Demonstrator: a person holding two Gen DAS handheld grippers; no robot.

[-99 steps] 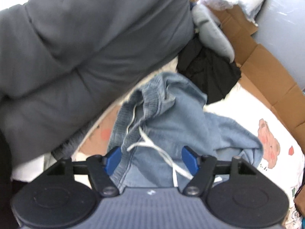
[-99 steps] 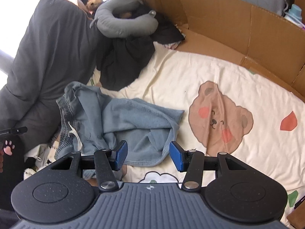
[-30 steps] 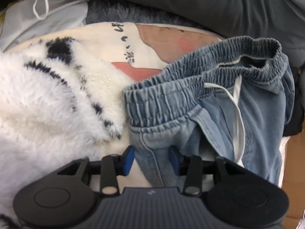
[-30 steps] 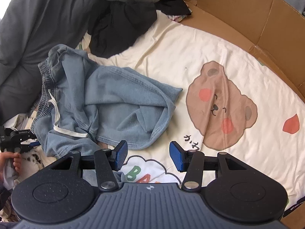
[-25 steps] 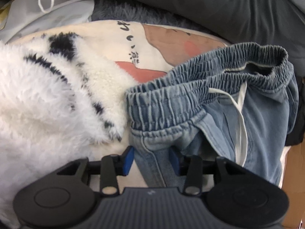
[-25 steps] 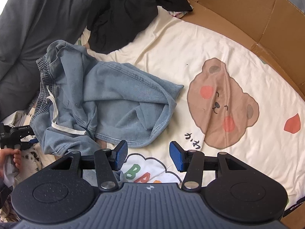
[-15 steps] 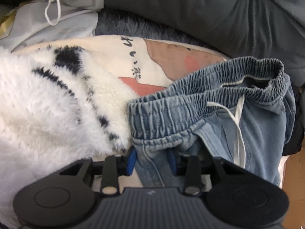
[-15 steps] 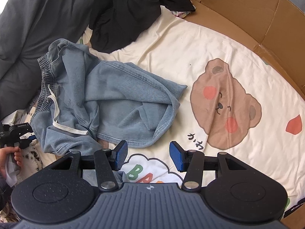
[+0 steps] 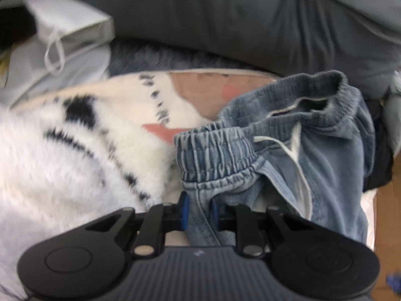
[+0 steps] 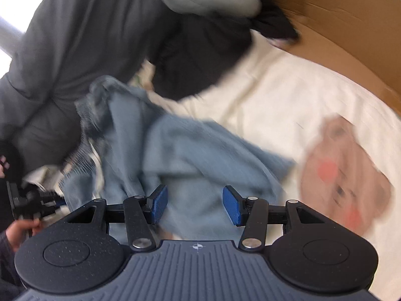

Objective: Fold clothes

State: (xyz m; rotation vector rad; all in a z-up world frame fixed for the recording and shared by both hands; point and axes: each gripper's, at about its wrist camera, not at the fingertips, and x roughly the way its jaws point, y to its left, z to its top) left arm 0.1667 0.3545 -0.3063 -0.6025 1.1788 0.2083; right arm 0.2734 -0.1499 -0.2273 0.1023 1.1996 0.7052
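Shorts: denim shorts [image 9: 295, 155] lie crumpled on the bear-print sheet [image 10: 313, 95], lower centre of the left wrist view and centre-left of the right wrist view, not yet spread flat, so folding has likely not begun.
Left claw: left gripper [image 9: 200, 209] has just been closing and now pinches the side seam just below the elastic waistband [image 9: 213, 150]; a corner hold like this probably serves to lift and straighten the garment.
Right claw: right gripper [image 10: 193, 205] hangs spread over the blue cloth, nothing between its pads, seemingly heading for a second hold.
Drawstring: white cord [image 9: 298, 160] trails loose across the front, right of centre.
Neighbours: fluffy white blanket [image 9: 62, 170] fills the lower left, touching the waistband; grey duvet [image 9: 238, 12] crosses the top; black garment [image 10: 200, 57] sits in the upper middle.
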